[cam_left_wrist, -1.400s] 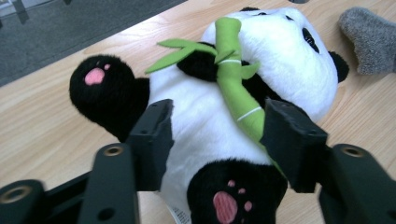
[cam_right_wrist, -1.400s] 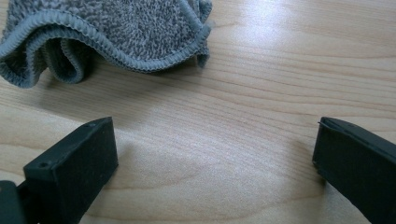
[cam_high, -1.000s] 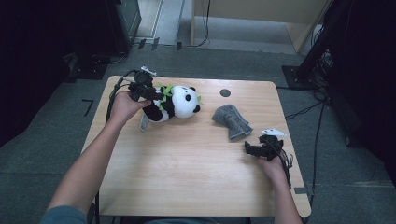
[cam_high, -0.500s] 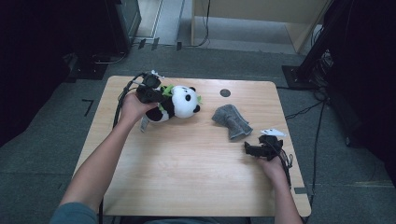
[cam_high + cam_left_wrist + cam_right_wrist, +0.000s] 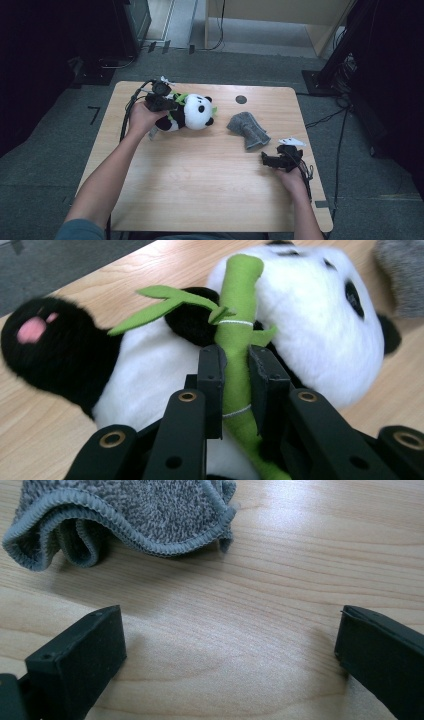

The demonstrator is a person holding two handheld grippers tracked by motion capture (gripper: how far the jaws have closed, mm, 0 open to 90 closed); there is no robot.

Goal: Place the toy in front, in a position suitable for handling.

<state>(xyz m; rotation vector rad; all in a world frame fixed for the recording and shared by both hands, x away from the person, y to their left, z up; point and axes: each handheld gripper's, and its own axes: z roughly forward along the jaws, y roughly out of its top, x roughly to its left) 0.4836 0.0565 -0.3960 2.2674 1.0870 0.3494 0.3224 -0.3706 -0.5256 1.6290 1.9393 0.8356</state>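
On the desk [image 5: 200,175]: your left claw [image 5: 235,377] has just closed, clamped on the panda's [image 5: 310,325] bamboo stalk [image 5: 237,315], ready to lift; right claw [image 5: 230,655] apart, idle near grey cloth [image 5: 125,515].

Plush panda [image 5: 310,315], soft pile; felt bamboo stalk [image 5: 235,340] on its chest, matt; beside the panda, grey terry cloth [image 5: 145,515]; pale wood-grain table [image 5: 280,605], faintly glossy.

Grey cloth [image 5: 135,517] lies crumpled on the wooden table [image 5: 280,605] — black fingers [image 5: 80,655] spread wide.
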